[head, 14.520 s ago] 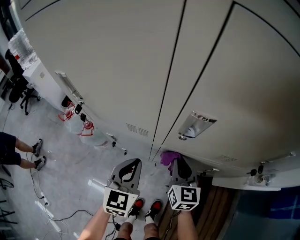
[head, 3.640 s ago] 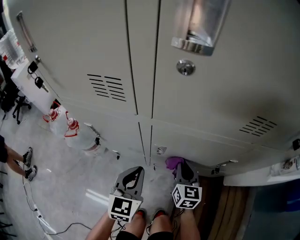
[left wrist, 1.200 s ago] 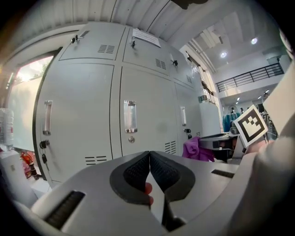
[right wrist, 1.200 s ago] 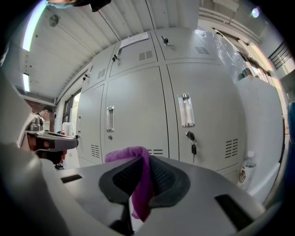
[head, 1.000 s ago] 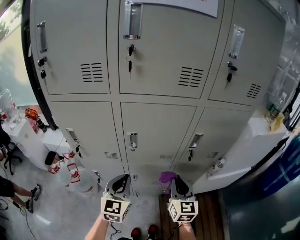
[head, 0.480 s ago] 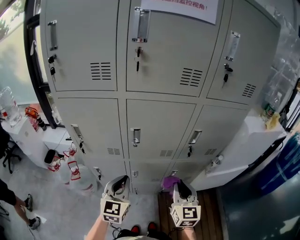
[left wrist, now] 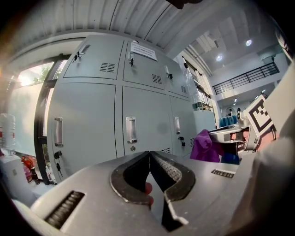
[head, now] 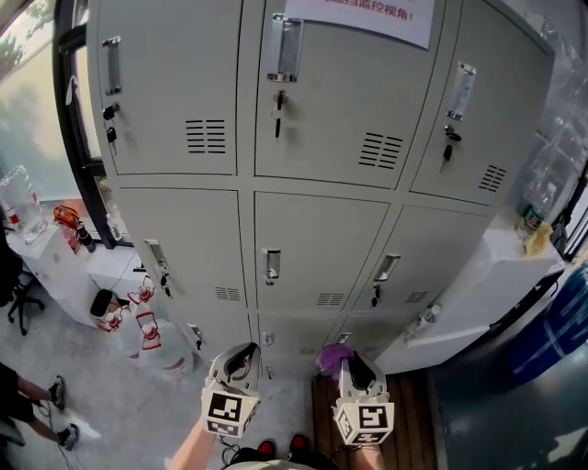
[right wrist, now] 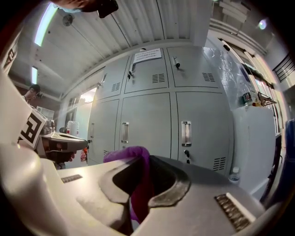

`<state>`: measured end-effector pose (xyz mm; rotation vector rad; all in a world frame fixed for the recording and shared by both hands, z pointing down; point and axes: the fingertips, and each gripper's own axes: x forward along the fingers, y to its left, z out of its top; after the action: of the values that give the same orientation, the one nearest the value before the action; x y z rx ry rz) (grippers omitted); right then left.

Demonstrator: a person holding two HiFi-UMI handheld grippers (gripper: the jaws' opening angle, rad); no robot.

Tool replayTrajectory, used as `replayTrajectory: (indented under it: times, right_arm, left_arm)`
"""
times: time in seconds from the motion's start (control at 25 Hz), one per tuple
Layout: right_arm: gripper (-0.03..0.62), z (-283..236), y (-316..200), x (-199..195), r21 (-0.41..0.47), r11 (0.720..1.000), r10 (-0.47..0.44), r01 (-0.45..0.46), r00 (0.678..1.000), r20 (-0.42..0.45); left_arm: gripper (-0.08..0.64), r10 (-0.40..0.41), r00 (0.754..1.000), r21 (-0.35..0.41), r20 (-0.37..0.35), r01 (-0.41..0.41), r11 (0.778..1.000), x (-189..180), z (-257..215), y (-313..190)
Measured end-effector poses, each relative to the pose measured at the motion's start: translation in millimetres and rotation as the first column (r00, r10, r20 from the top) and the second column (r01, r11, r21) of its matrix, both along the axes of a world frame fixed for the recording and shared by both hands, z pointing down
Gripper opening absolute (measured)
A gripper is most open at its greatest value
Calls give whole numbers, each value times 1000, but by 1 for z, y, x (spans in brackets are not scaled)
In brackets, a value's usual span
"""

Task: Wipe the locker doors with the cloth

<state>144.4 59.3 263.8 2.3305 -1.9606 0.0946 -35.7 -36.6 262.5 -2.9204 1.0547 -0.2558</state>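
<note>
Pinching a purple cloth (right wrist: pixel 126 154) between its two jaws, the right hand-held gripper (right wrist: pixel 143 159) is closed on the fabric. The cloth is one soft, bunched piece, bright purple. It bulges above the jaw tips and hangs down between them. In the head view it shows as a small purple tuft low in the picture, in front of the lowest row of lockers and apart from them. The left hand-held gripper (left wrist: pixel 150 153) has its jaws together at the tips with nothing held. It sits beside the right one, and both point at the lockers.

The locker doors (head: pixel 317 248) are pale grey metal, set in three columns. Two rows of three are in full sight, making six doors, and parts of a third row show behind the jaws. Each of the six has one upright silver handle (head: pixel 270 264) and one slotted vent (head: pixel 379 151). Keys (head: pixel 278 115) hang at all three top doors. One white notice (head: pixel 360 16) with red print is on the top middle door. A white bench (head: pixel 501 266) stands to the right. Two red shoes (head: pixel 266 449) show on the floor below.
</note>
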Motion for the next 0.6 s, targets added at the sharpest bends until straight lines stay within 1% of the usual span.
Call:
replayTrajectory:
  times: [0.2, 0.6]
  right_arm:
    - [52, -1, 0, -1, 4, 1000, -5, 5, 1000, -1]
    - [52, -3, 3, -6, 9, 1000, -7, 7, 1000, 2]
  left_arm:
    - [23, 6, 1000, 11, -8, -6, 1000, 0, -5, 1]
    - [23, 9, 1000, 9, -10, -9, 1000, 0, -6, 5]
